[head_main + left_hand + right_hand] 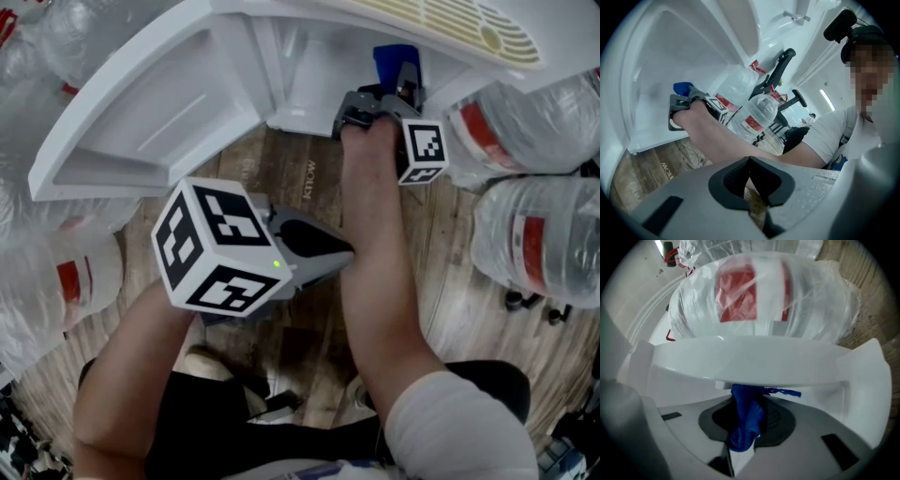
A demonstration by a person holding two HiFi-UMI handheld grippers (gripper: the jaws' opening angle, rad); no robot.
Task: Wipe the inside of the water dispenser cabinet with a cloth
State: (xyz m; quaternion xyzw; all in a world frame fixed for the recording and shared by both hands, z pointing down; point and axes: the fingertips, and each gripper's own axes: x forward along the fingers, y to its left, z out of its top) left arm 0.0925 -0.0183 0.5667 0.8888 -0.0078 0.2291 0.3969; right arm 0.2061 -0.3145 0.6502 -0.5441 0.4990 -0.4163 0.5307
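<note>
The white dispenser cabinet (pixel 281 84) stands open at the top of the head view, its door (pixel 141 131) swung out to the left. My right gripper (pixel 403 77) reaches into it, shut on a blue cloth (pixel 392 56). In the right gripper view the cloth (pixel 747 411) hangs bunched between the jaws of the right gripper (pixel 743 430) and presses against a white ledge (pixel 754 364) of the cabinet. My left gripper (pixel 345 251) hovers over the floor in front of the cabinet, shut on nothing. From the left gripper view I see the cloth (pixel 683 87) inside the cabinet (pixel 661 70).
Large water bottles wrapped in plastic (pixel 534 234) lie to the right of the cabinet, and more (pixel 66 281) lie at the left. One bagged bottle (pixel 759 296) fills the right gripper view above the ledge. The floor (pixel 309 187) is wood plank. The person's knees are below.
</note>
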